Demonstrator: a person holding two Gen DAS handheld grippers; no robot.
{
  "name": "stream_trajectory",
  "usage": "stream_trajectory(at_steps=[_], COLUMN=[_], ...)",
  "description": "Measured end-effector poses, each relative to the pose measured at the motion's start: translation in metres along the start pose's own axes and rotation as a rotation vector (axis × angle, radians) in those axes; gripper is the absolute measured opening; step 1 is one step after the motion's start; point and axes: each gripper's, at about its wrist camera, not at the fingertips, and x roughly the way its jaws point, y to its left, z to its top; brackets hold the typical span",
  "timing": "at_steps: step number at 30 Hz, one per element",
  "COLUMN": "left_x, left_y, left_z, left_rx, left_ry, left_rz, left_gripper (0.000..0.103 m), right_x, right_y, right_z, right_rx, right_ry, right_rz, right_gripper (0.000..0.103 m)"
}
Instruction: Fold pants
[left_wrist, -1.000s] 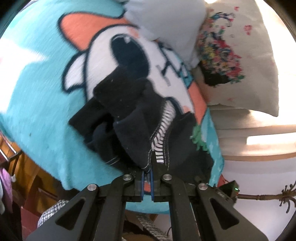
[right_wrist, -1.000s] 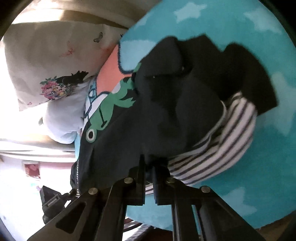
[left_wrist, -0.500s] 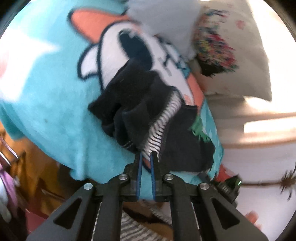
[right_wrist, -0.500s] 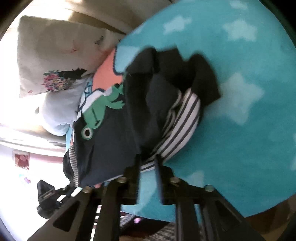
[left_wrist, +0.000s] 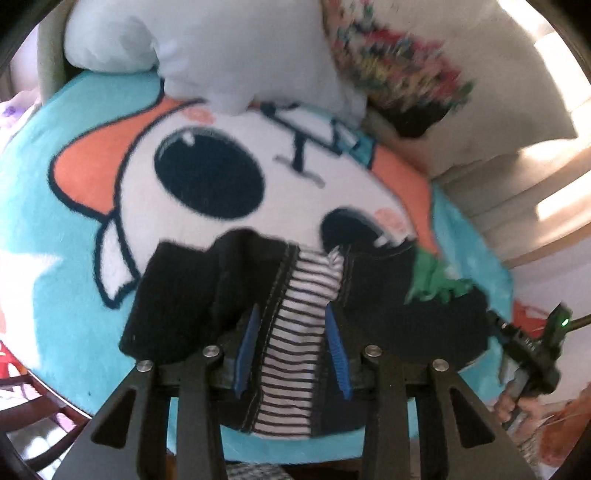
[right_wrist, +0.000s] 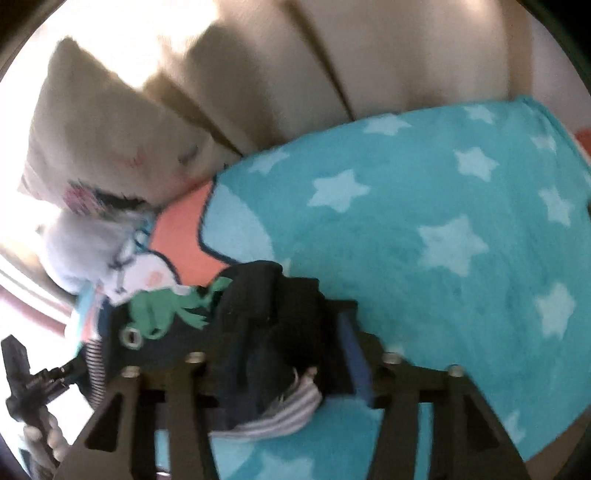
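Dark pants (left_wrist: 192, 295), soft knit, striped white lining, bunched on fluffy turquoise cartoon blanket (left_wrist: 66, 236). Left gripper (left_wrist: 291, 347) jaws opening, striped lining between blue pads, loose. Right gripper (right_wrist: 280, 354) jaws opening wide around dark folds. Right wrist view alone shows star print; left wrist view, big cartoon eye.

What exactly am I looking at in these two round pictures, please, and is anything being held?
A person holds a two-finger gripper in each hand; a fisheye camera on each looks along its fingers. One picture is from the left gripper, the other from the right gripper. Small dark pants with a striped lining and a green frog print lie bunched on a turquoise star blanket, near pillows. Both sets of jaws are opening around the cloth, no longer pinching it.
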Motion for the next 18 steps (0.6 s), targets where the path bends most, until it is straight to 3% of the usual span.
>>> stream_trajectory(at_steps=[1,2,6,10,12,13,14,16,18], left_x=[0.005,0.008,0.010,0.012,0.011,0.011,0.012,0.013,0.012], left_y=[0.002,0.003,0.006,0.013,0.014,0.013,0.010,0.009,0.010], left_z=[-0.002,-0.003,-0.002,0.000,0.000,0.001,0.001,0.002,0.001], left_rx=[0.004,0.008,0.018,-0.007,-0.006,-0.002,0.002,0.005,0.005], left_ry=[0.009,0.013,0.011,0.010,0.011,0.012,0.014,0.018,0.016], left_rz=[0.004,0.003,-0.009,-0.045,-0.051,-0.050,-0.048,-0.047,-0.048], left_gripper=[0.034,0.034,0.034,0.034,0.034,0.034,0.034,0.034,0.034], right_x=[0.005,0.008,-0.026,-0.035,-0.036,-0.039,-0.040,-0.041,-0.030], right_y=[0.004,0.009,-0.001,-0.033,-0.046,-0.050,-0.052,-0.055,-0.055], right_z=[0.000,-0.001,-0.011,-0.023,-0.026,-0.027,-0.028,-0.027,-0.023], right_rx=[-0.027,-0.047,-0.028,0.064,0.130,0.164,0.192,0.241,0.261], right_ry=[0.022,0.047,-0.003,0.031,0.022,0.001,-0.019,-0.058,-0.045], right_rz=[-0.010,-0.021,-0.029,-0.040,-0.013,0.016,0.032,0.076,0.119], right_gripper=[0.042,0.009,0.010,0.010,0.020,0.035,0.057,0.077,0.079])
